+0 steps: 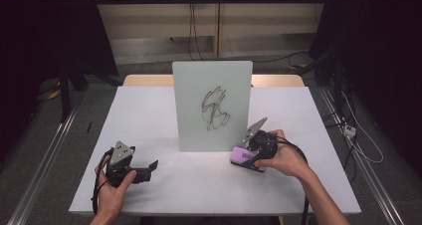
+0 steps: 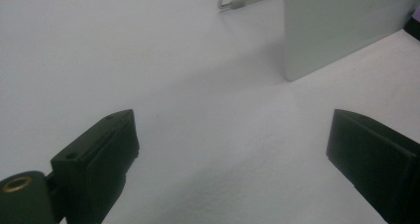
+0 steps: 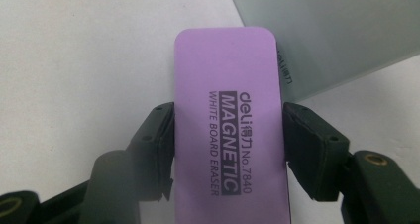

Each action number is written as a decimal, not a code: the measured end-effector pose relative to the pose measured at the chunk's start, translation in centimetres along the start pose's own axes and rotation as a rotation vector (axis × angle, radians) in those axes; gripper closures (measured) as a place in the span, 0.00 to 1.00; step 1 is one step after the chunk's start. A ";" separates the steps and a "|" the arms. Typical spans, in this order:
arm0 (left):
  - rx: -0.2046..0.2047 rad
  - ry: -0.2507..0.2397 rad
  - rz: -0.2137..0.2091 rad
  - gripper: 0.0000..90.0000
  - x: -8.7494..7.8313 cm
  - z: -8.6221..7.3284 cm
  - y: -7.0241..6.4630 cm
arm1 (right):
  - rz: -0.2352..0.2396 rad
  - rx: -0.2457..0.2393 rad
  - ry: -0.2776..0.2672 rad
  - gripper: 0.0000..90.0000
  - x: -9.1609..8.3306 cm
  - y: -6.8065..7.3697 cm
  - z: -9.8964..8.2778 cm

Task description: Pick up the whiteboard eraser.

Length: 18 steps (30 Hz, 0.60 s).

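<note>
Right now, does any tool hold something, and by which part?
The right tool holds the purple whiteboard eraser by its two long sides, near the middle. The left tool is open and holds nothing.

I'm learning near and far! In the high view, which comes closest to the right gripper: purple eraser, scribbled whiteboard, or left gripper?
1. Purple rectangular whiteboard eraser, clamped in the right gripper.
2. Upright white scribbled board, just behind-left.
3. Black left gripper, across the table, left.

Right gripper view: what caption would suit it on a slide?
Right gripper clamps a purple whiteboard eraser beside the upright board.
</note>
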<state>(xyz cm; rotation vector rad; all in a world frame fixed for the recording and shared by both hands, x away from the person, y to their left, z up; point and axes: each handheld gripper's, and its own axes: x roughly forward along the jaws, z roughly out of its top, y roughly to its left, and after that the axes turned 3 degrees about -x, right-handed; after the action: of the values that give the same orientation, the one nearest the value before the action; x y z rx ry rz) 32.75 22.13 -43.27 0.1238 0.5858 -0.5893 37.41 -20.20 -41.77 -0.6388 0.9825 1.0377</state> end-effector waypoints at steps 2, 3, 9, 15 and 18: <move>-0.009 -0.005 0.001 0.06 -0.1 0.0 0.0 | 0.001 -0.011 0.010 0.45 0.2 0.0 0.1; -0.009 -0.006 0.000 0.06 -0.1 0.0 0.0 | 0.000 -0.015 0.011 0.46 0.2 0.0 0.1; -0.005 0.000 -0.004 0.06 0.0 0.0 0.0 | -0.021 0.003 0.028 0.46 0.1 0.5 0.2; -0.007 0.000 -0.006 0.06 -0.1 0.0 0.0 | -0.023 0.037 -0.032 0.46 -0.6 0.3 -0.1; -0.007 0.002 -0.009 0.06 0.0 0.0 0.0 | -0.026 0.039 -0.063 0.46 -0.9 0.4 -0.3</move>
<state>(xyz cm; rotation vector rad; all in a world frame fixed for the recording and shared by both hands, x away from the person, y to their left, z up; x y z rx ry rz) 32.73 22.20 -43.28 0.1148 0.5906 -0.5961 36.74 -20.62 -41.12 -0.5821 0.9349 1.0083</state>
